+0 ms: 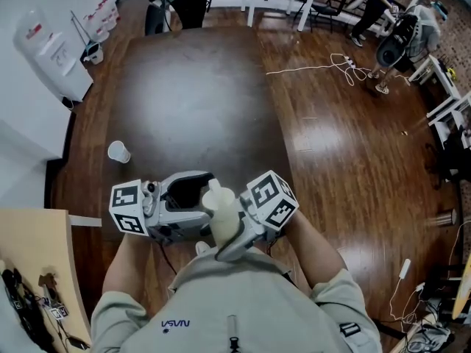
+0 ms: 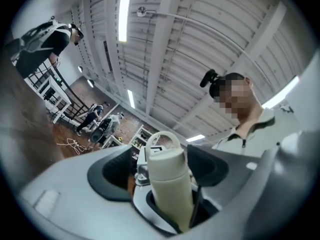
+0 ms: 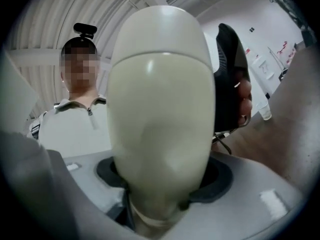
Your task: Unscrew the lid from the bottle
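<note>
A cream bottle [image 1: 221, 213] is held up close to the person's chest, between my two grippers. In the left gripper view its lid [image 2: 162, 146], which has a loop handle, points away from the camera. My left gripper [image 2: 161, 170] stands open around the bottle [image 2: 170, 189], with a gap between it and each dark pad [image 2: 106, 176]. In the right gripper view the bottle's body [image 3: 160, 114] fills the frame. My right gripper [image 3: 162, 186] is shut on it, the pads pressed against both sides. In the head view the left gripper [image 1: 196, 195] sits left of the bottle and the right gripper [image 1: 237, 230] right of it.
Below lies a dark wooden table [image 1: 191, 87] with a paper cup [image 1: 118, 151] at its left edge. A white cable [image 1: 324, 66] trails over the floor to the right. People [image 1: 375, 6] stand at the far right, and a water dispenser [image 1: 51, 50] at the left.
</note>
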`<state>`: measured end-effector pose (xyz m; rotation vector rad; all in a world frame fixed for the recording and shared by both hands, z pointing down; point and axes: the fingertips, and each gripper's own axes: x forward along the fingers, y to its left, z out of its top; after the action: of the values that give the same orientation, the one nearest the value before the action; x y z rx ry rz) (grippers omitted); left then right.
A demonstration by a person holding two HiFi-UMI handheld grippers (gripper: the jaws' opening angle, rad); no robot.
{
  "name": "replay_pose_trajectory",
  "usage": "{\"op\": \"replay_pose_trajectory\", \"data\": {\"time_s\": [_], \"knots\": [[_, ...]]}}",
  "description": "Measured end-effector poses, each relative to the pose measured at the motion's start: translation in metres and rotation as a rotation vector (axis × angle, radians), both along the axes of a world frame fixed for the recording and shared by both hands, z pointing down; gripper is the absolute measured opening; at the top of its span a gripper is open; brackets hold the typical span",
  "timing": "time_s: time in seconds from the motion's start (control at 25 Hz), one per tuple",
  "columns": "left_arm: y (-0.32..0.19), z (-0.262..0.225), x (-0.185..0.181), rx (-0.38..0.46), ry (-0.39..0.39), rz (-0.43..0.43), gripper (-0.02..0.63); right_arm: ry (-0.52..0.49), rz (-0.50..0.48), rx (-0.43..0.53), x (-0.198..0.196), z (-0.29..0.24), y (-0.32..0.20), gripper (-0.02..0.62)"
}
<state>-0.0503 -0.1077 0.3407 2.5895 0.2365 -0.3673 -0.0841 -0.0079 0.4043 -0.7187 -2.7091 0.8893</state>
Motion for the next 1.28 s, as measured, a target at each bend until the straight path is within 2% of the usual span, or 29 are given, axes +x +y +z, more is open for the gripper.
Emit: {"op": "replay_pose_trajectory", "data": {"time_s": [0.16, 0.32, 0.4, 0.48, 0.6, 0.76, 1.08, 1.28], "knots": [[0.011, 0.002, 0.007, 0.006, 0.007, 0.077, 0.344, -0.009, -0.069, -0.024, -0.002, -0.002, 0.008, 0.301], [0.013, -0.001, 0.01, 0.011, 0.015, 0.112, 0.344, -0.019, -0.105, -0.056, -0.004, -0.003, 0.009, 0.3], [0.015, -0.002, 0.011, 0.02, 0.01, 0.129, 0.336, -0.013, -0.104, -0.061, -0.004, -0.002, 0.009, 0.3], [0.017, -0.003, 0.011, 0.027, 0.008, 0.14, 0.29, -0.009, -0.092, -0.052, -0.004, -0.002, 0.008, 0.3], [0.013, -0.003, 0.012, 0.034, -0.006, 0.107, 0.288, 0.007, -0.038, -0.018, -0.006, 0.002, 0.0, 0.3], [0.002, -0.001, 0.016, 0.069, -0.051, -0.008, 0.29, 0.101, 0.117, 0.077, -0.008, 0.016, -0.024, 0.299], [-0.033, 0.015, 0.022, 0.141, -0.203, -0.365, 0.29, 0.357, 0.609, 0.352, 0.003, 0.057, -0.105, 0.301], [-0.043, 0.027, 0.028, 0.226, -0.303, -0.554, 0.288, 0.495, 0.828, 0.48, 0.019, 0.078, -0.138, 0.301]]}}
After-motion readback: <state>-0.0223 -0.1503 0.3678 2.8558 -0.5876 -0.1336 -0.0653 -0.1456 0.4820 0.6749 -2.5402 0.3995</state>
